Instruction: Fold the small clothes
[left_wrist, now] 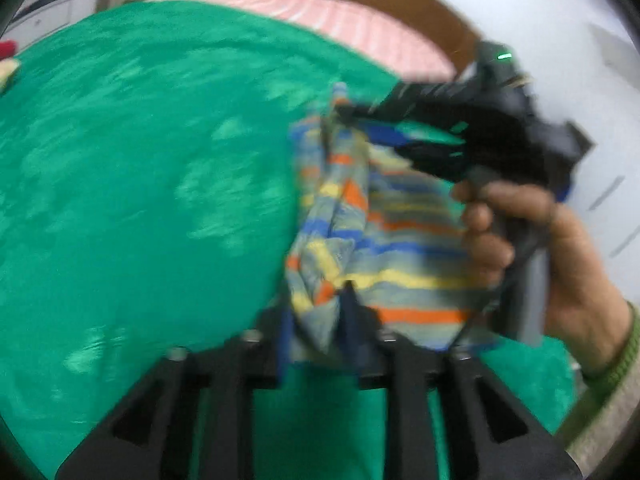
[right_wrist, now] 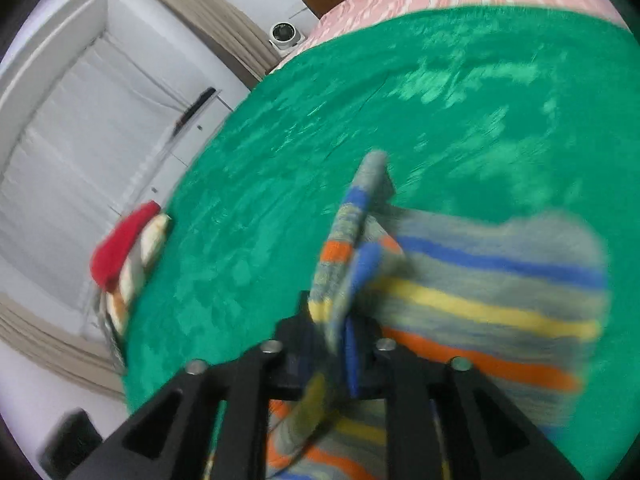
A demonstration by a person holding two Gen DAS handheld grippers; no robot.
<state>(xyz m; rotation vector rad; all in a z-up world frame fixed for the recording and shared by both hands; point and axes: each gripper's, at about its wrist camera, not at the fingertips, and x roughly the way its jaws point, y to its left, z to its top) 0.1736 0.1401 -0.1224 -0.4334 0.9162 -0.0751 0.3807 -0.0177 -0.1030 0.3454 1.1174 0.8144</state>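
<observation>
Striped cloth hangs above the green blanket, stretched between the two grippers, with its stripes running roughly along the line from one gripper to the other. Seen from the left wrist, the left gripper has a bunched edge of the garment between its narrowly parted fingers, and the fabric spreads away toward the right gripper, which pinches the far upper edge while a hand grips its handle. From the right wrist, the right gripper's fingers are likewise close together on a gathered fold of the same cloth, which trails off beyond them and droops beneath. Both ends seem held, so the coming move likely turns on bringing one held end over toward the other, or lowering the piece flat onto the blanket; neither hand looks clearly nearer the surface. Motion blur smears both views, so exact pad contact and the garment's type and outline are hard to make out. A small stack of clothes sits at the blanket's edge.
</observation>
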